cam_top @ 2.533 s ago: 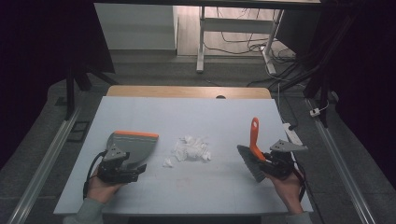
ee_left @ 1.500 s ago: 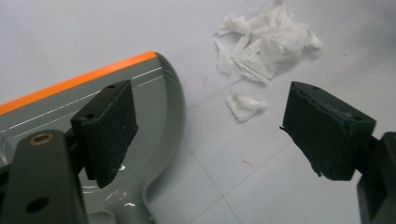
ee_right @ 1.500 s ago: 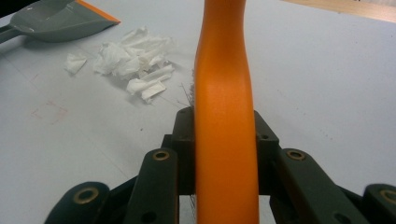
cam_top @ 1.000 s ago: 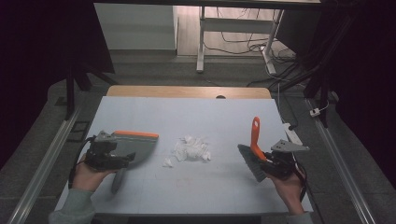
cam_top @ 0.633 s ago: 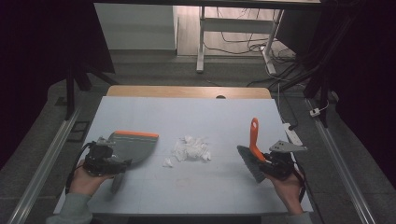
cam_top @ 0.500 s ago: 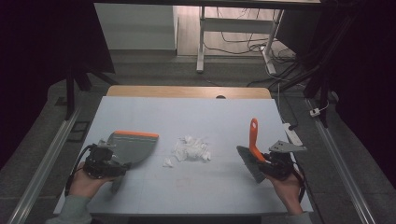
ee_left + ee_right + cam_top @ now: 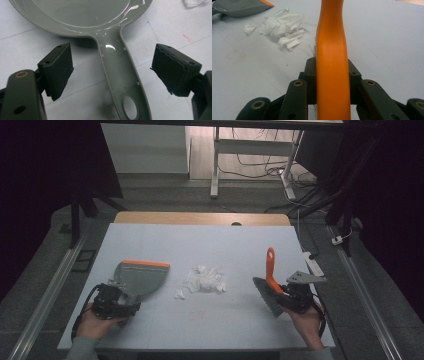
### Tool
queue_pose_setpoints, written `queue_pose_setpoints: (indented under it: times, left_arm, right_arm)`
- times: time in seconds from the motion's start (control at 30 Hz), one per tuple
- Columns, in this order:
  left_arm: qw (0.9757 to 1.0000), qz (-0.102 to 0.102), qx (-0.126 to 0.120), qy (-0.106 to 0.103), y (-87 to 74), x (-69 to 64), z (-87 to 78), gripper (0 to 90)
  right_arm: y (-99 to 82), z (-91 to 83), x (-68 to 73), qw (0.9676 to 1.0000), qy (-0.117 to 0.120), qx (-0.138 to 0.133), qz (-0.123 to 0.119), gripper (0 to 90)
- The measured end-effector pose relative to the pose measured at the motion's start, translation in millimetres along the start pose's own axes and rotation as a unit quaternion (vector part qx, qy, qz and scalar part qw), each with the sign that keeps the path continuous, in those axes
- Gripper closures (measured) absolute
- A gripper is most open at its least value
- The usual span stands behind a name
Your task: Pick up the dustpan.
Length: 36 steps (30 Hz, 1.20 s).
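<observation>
**Technician:** At the lower left of the high view, the left gripper (image 7: 114, 301) sits behind the dustpan (image 7: 140, 278). What is the jaw state?

**Supervisor:** Jaws apart. The left gripper view shows the dustpan handle (image 7: 119, 82) lying on the table (image 7: 200, 240) between the two pads, touching neither. The step in hand appears to be grasping that handle.

**Technician:** Correct procedure?

**Supervisor:** Keep the handle centred between the pads. Close on the straight section, above the hanging hole (image 7: 130, 108) and below the flare into the pan. Close squarely so the handle does not twist, and keep the pan flat on the table.

**Technician:** Dustpan orientation?

**Supervisor:** Its long axis runs from lower left to upper right in the high view. The handle points toward the lower left; the orange lip (image 7: 146, 264) faces the upper right, near the pile of paper scraps (image 7: 205, 280) at mid-frame.

**Technician:** Right side?

**Supervisor:** The right gripper (image 7: 292, 296) is at the lower right, jaws clamped on the brush (image 7: 269, 282). The orange brush handle (image 7: 332, 62) rises between the pads in the right gripper view. In the high view the handle tip points to the top of the frame and the bristles lie at the lower left of the handle, well apart from the scraps.
</observation>
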State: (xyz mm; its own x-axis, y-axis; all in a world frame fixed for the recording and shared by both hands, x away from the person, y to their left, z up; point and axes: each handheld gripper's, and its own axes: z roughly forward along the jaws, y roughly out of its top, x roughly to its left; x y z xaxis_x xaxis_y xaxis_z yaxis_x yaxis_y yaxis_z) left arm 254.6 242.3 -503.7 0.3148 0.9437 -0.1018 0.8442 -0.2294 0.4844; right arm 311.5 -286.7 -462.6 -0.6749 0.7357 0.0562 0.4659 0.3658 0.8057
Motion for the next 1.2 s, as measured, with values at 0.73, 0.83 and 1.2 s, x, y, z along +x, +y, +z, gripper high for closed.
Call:
queue_pose_setpoints:
  times: [0.73, 0.83, 1.2]
  left_arm:
    - [0.9983, -0.055, -0.007, -0.017, 3.6, 7.2, 25.3, 32.7]
    - [0.9979, -0.062, -0.010, -0.016, 3.7, 8.4, 25.9, 37.0]
    - [0.9966, -0.072, -0.031, -0.025, 3.1, 14.9, 23.7, 60.4]
  right_arm:
    - [-0.3, 2.2, 1.0, 1.0000, -0.004, 0.006, -0.003, 70.4]
    - [-0.4, 2.5, 1.2, 1.0000, -0.004, 0.007, -0.003, 70.4]
    - [-0.5, 3.6, 2.0, 0.9999, -0.004, 0.009, -0.004, 70.4]
